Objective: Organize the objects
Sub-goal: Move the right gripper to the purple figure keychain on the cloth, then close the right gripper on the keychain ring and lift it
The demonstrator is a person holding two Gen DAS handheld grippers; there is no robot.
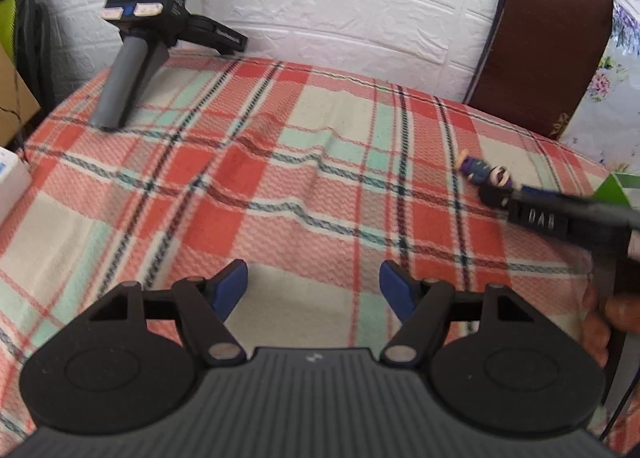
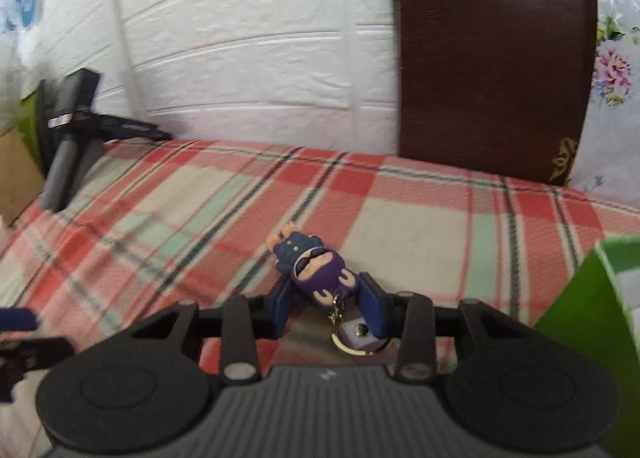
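Note:
A small purple and blue keychain figure point(image 2: 310, 262) lies on the plaid cloth point(image 2: 400, 234), with a gold ring and chain trailing toward the camera. My right gripper point(image 2: 326, 285) has its blue pads pressed against both sides of the figure's head. In the left wrist view the same figure point(image 1: 478, 170) sits at the far right, at the tip of the right gripper point(image 1: 516, 193). My left gripper point(image 1: 314, 290) hovers open over bare cloth near the front, nothing between its fingers.
A black handheld device with a screen and grey handle point(image 1: 136, 17) stands at the back left against the white brick wall. A brown padded board point(image 1: 540, 37) leans at the back right. A green box point(image 2: 580, 318) is at the right edge. A hand point(image 1: 600, 318) holds the right gripper.

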